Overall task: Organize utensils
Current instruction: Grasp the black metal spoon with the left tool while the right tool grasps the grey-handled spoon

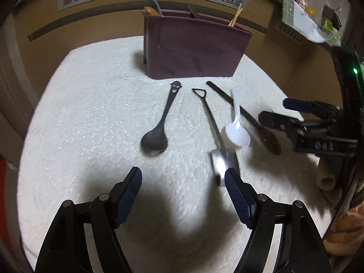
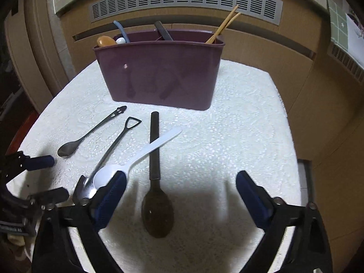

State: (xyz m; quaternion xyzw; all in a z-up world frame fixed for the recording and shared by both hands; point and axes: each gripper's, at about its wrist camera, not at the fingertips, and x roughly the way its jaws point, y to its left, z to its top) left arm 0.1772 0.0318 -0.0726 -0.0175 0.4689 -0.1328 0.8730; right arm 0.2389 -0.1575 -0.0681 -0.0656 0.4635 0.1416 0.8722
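- Four spoons lie on the white textured cloth point(image 2: 238, 136), all ahead of both tongs and short of the maroon caddy point(image 2: 159, 72).
- The black spoon with a smiling face cut in its handle point(image 1: 159, 125) lies farthest toward the left gripper's side.
- Next to it lies a metal shovel-shaped spoon point(image 2: 109, 152) with a triangular loop handle; its shiny blade sits just ahead of the left gripper point(image 1: 183, 182), by its right finger.
- A white plastic spoon point(image 2: 136, 157) lies across the long dark-handled brown spoon point(image 2: 155, 182), its bowl resting by the shovel blade.
- The brown spoon's bowl lies between the fingers of the right gripper point(image 2: 180, 186).
- Both tongs are spread wide and hold nothing.
- Only the right wrist view shows the caddy's dividers and contents clearly: chopsticks point(image 2: 224, 24) at one end, a dark handle in the middle, a blue handle and rounded spoon ends at the other.
- Only the left wrist view shows a cluttered shelf point(image 1: 311, 16) far off to the right.
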